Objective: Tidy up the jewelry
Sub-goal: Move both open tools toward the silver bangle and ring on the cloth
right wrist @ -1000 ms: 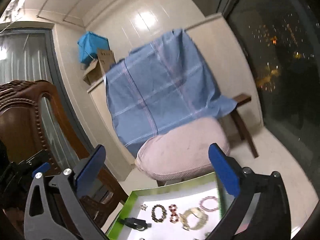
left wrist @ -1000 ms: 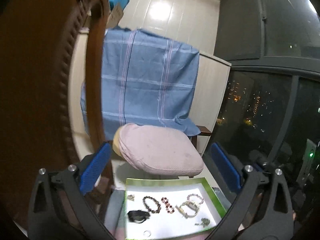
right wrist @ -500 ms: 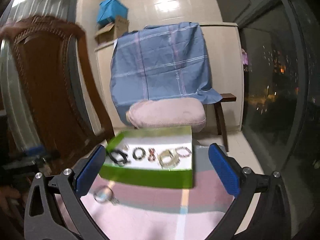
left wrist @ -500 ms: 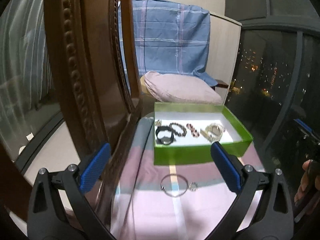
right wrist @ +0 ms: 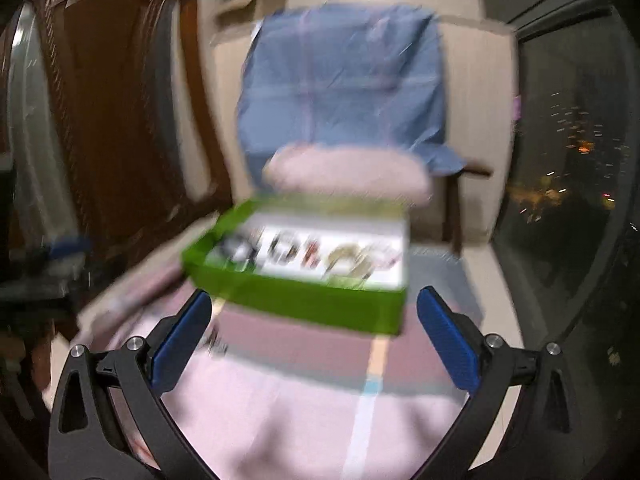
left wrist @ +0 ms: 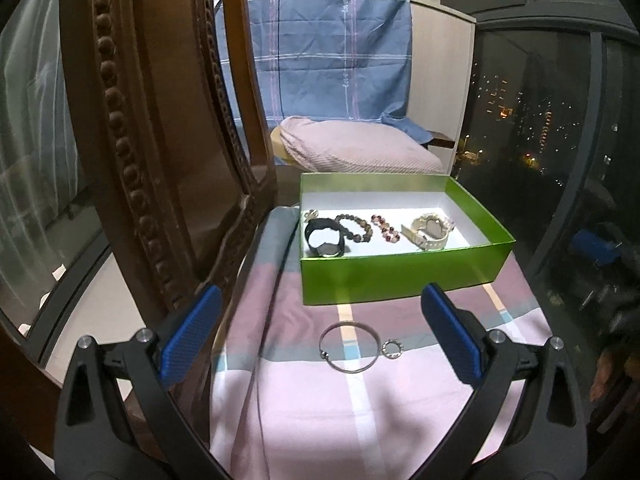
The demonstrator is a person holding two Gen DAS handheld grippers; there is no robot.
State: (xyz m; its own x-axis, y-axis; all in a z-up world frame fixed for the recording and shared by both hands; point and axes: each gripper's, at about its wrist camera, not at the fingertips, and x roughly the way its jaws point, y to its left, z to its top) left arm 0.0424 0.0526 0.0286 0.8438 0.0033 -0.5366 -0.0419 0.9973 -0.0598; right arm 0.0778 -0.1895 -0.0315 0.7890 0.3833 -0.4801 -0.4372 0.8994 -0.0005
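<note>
**newbie_42:** so where are we in the jewelry tidy-up? what's even left?

**benchrat:** Looks like the tail end of it to me. The green box [left wrist: 400, 270] sits mid-frame in the left wrist view and already holds a row of pieces: a black watch [left wrist: 326, 237], a brown bead bracelet [left wrist: 356, 227], a red bead bracelet [left wrist: 385, 229] and a cream watch [left wrist: 429, 232]. Two bits are outside it, on the pink striped cloth [left wrist: 320, 420] just below the box's front wall: a thin silver bangle [left wrist: 349, 346] and a small ring [left wrist: 392, 349] right beside it, maybe touching.

**newbie_42:** and the tongs?

**benchrat:** Left gripper [left wrist: 318, 334] is spread wide with nothing in it, and the bangle sits between its blue pads in the lower middle of the frame. Right gripper [right wrist: 314, 334] is also spread wide and empty, pointed at the box. That view is smeared, so I can't really make out the loose pieces there.

**newbie_42:** next move?

**benchrat:** My guess: drop onto the bangle and pinch its rim. It's thin and lies flat on soft cloth, so the pads need to come in low without bunching fabric or knocking the ring.
</note>
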